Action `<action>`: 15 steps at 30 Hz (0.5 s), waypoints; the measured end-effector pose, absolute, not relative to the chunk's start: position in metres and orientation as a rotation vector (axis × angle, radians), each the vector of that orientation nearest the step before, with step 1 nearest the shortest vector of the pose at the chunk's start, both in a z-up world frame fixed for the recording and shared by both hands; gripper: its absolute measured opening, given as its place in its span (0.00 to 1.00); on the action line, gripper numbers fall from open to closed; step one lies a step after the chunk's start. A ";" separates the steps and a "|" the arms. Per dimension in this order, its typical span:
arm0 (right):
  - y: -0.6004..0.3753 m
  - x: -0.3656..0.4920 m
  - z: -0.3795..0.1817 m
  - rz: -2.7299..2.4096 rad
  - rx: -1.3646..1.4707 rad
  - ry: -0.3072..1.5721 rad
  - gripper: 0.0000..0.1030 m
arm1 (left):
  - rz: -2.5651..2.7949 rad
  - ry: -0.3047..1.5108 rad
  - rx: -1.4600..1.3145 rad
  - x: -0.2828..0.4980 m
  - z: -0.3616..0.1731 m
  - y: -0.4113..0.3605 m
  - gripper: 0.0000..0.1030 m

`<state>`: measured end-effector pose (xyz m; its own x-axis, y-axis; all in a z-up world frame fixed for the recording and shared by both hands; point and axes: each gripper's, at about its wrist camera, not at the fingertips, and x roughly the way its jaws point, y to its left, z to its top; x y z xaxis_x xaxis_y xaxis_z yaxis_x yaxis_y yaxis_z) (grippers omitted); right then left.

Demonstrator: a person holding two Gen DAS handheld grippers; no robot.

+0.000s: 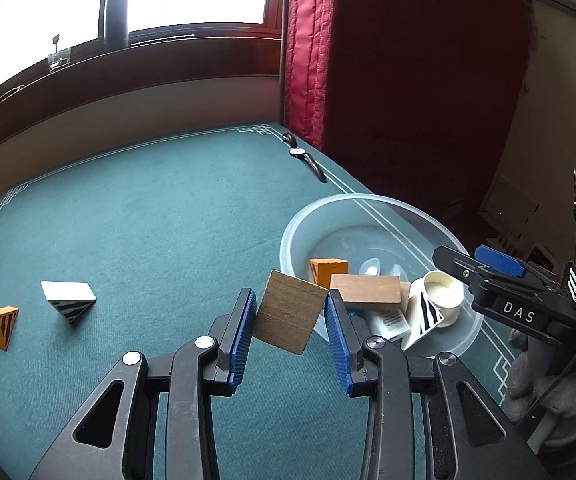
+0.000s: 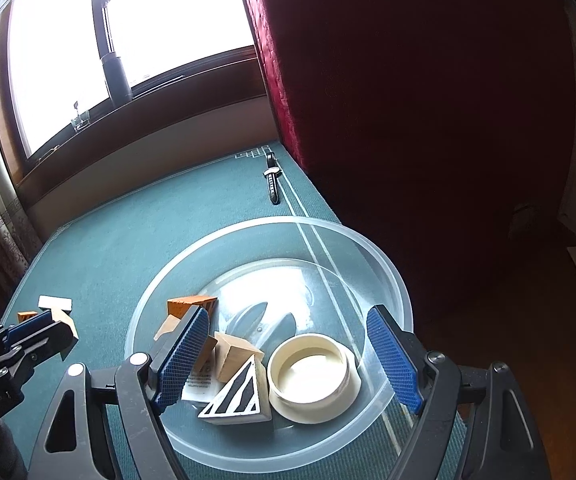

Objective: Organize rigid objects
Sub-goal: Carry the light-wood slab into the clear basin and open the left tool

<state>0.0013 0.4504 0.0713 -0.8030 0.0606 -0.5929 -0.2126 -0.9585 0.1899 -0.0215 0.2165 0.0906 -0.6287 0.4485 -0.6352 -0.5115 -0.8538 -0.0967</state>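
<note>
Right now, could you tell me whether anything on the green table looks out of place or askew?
Yes. A wristwatch lies at the table's far edge, unlike the blocks. The wooden block in the left gripper sits tilted, pinched corner to corner. An orange wedge and a white striped wedge remain outside the clear bowl.

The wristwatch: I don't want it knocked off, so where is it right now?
The wristwatch lies at the far right edge of the green table, beside the red curtain, beyond the clear bowl.
</note>
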 end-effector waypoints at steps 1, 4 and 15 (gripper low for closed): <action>0.452 0.001 0.072 2.826 -0.914 0.380 0.82 | 2.426 0.131 -0.909 -0.022 0.091 0.222 0.35; 0.456 0.002 0.073 2.819 -0.898 0.397 0.82 | 2.399 0.144 -0.900 -0.025 0.092 0.237 0.35; 0.474 0.008 0.079 2.797 -0.838 0.460 0.84 | 2.288 0.173 -0.879 -0.029 0.088 0.289 0.36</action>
<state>0.0083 0.4736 0.0788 -0.8235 0.0877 -0.5605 -0.2626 -0.9347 0.2395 -0.0286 0.2886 0.0884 -0.5478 0.5441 -0.6355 -0.6335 -0.7660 -0.1098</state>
